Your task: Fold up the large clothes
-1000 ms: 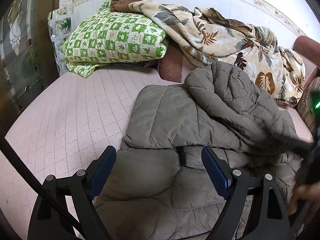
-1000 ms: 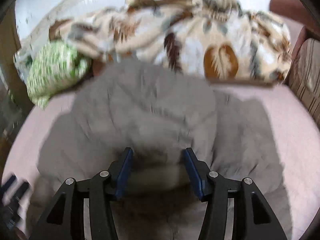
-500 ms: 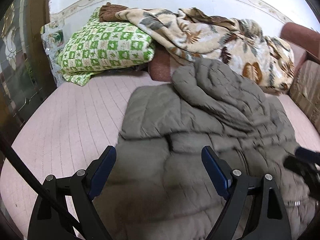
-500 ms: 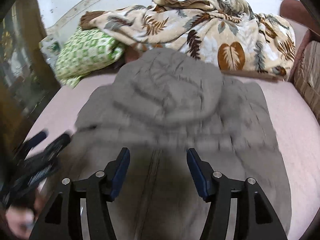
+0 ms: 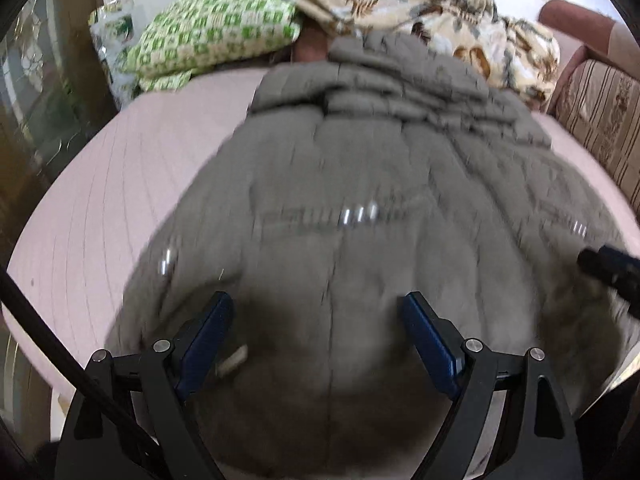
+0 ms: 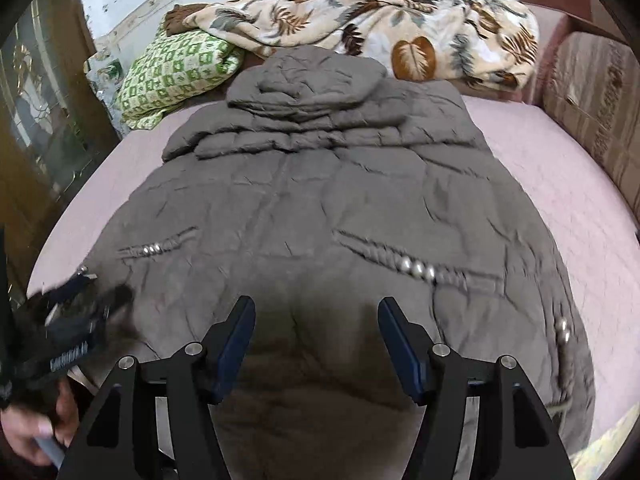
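Jacket (image 6: 340, 200): grey quilted, spread face up on the pink bed (image 6: 560, 184); hood at the far end by the leaf-print blanket (image 6: 380, 20), hem nearest the cameras.
Long axis: straight away from both grippers, hood far, hem near.
Left gripper (image 5: 316, 344): jaws wide apart, nothing between them, over the hem (view blurred); also seen at the left edge of the right view (image 6: 76, 320).
Right gripper (image 6: 316, 344): jaws likewise spread and empty, above the hem near the centre seam.
Nearer side: left gripper toward the left pocket (image 6: 160, 246), right toward the right pocket (image 6: 416, 266); neither clearly closer to the hem.
Change: a second ago a sleeve and body lay bunched over the front; now flattened, both pockets showing, hood tidy.
Bystanders: green checked pillow (image 6: 172, 72) far left, clear of the jacket.
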{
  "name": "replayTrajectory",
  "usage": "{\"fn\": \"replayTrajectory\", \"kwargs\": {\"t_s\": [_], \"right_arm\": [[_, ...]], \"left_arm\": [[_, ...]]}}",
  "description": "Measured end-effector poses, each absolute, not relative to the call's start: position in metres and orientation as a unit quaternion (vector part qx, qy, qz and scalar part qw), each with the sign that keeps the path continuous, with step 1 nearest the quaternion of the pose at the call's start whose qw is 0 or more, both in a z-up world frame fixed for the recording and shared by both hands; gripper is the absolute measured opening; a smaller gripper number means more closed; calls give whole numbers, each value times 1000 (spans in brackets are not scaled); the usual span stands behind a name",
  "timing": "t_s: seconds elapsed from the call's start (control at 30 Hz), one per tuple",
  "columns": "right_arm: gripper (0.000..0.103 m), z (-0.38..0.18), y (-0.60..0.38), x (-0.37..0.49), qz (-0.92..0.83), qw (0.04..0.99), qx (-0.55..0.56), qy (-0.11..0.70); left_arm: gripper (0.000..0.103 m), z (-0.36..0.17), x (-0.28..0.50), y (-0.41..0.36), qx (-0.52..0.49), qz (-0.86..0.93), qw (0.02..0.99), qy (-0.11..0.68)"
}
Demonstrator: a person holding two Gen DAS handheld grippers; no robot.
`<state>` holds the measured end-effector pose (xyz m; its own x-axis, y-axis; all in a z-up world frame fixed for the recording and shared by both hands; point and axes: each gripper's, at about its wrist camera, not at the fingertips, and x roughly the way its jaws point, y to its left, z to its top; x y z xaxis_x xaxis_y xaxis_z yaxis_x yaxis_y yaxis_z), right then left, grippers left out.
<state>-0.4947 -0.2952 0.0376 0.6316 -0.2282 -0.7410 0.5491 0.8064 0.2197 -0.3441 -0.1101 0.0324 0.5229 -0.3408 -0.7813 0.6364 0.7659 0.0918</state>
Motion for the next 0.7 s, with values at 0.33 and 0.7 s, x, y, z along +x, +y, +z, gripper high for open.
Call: {"fn": "replayTrajectory", "kwargs": {"t_s": [0.33, 0.7], "right_arm": [[79, -3, -269, -499, -255, 880, 135, 377], [90, -10, -272, -508, -252, 888, 142, 357]], "left_arm": [[98, 12, -349, -107, 215, -271, 865, 365], [101, 9, -347, -107, 210, -269, 871, 353]]}}
